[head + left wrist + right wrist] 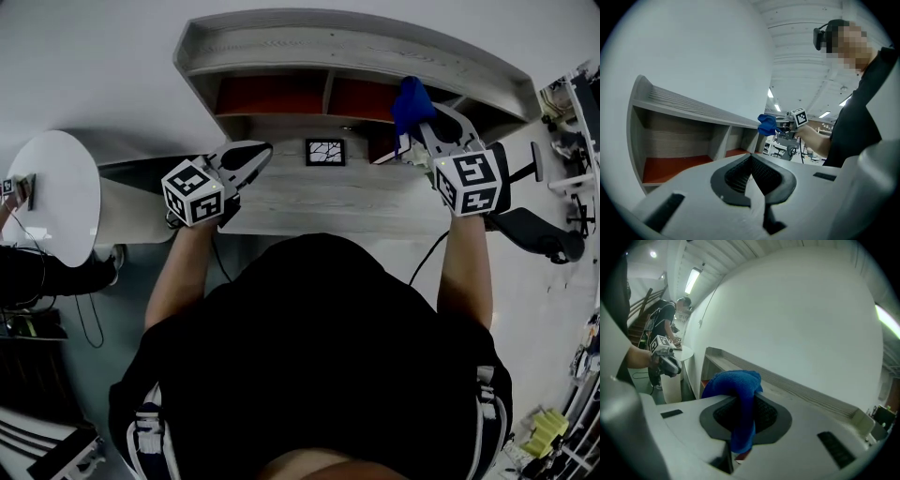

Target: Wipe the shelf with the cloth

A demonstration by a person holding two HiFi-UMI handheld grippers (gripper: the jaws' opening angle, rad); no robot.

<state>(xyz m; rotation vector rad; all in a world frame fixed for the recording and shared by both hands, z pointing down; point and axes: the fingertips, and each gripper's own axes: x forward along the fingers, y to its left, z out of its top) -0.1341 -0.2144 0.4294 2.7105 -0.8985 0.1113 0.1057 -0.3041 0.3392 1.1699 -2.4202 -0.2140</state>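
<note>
**Spotter:** So, where do you stand?

**Operator:** My right gripper is clamped on the blue cloth. The jaws are nearly together with the fabric pinched between them, a bunch sticking out ahead and a tail hanging below. I'm holding it up at the right end of the wooden shelf, in front of its openings. I judge the wipe has not begun.

**Spotter:** And your left?

**Operator:** The left gripper has its jaws closed together on nothing. It hangs over the desk's left edge, well apart from the cloth.

**Spotter:** What could go wrong?

**Operator:** The grip is on a narrow fold, so drag against the wood grain could pull the cloth free. If I press in too deep, the hard jaw tips could scrape the board instead of the fabric. The upright divider could also snag the bunch mid-sweep.

**Spotter:** Anything in the compartments?

**Operator:** 2 show red floors. I see nothing in the left compartment or the middle one. Anything further right is hidden behind the cloth
</note>
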